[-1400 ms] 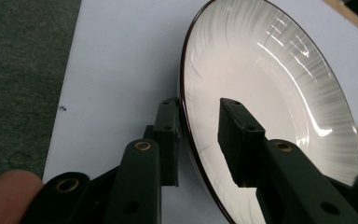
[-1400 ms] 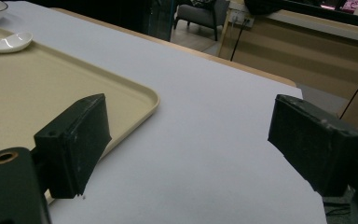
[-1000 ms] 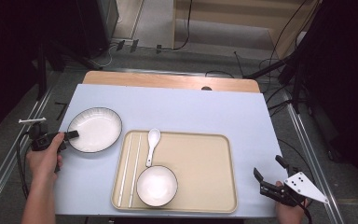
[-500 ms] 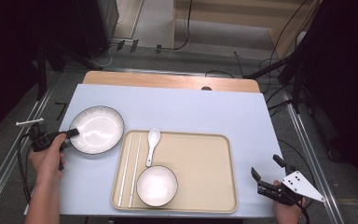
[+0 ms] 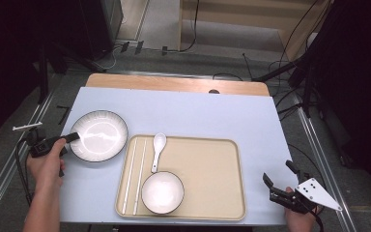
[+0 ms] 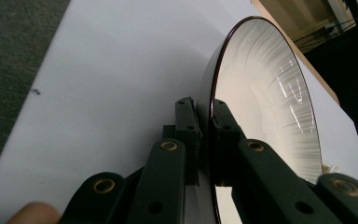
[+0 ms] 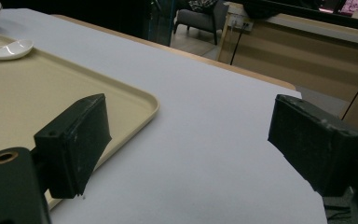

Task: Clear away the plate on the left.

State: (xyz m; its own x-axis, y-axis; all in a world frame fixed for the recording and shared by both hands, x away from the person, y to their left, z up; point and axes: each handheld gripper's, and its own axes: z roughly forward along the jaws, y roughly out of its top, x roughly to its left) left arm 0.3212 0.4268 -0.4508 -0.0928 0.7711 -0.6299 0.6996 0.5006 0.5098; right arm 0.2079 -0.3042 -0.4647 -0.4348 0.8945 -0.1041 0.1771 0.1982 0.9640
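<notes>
A white ribbed plate [image 5: 99, 135] with a dark rim lies on the pale blue table left of the tray. My left gripper [image 5: 72, 137] is shut on the plate's left rim. In the left gripper view its jaws [image 6: 204, 107] press the plate [image 6: 261, 107] edge from both sides. A beige tray [image 5: 207, 169] holds a white bowl [image 5: 162, 192], a white spoon [image 5: 157, 150] and a pair of chopsticks [image 5: 133, 176]. My right gripper [image 5: 278, 174] stands open at the table's front right corner, with bare table between its jaws [image 7: 189, 135] and the tray [image 7: 37, 88] corner to their left.
The table [image 5: 198, 111] has free surface behind the tray and to its right. A wooden strip [image 5: 174, 84] runs along the far edge. Cables and dark stands lie on the floor beyond. The spoon [image 7: 9, 49] shows at the far left of the right gripper view.
The left gripper's jaws have closed onto the plate's rim. Both hands have stayed in about the same place, and the plate has barely shifted.
</notes>
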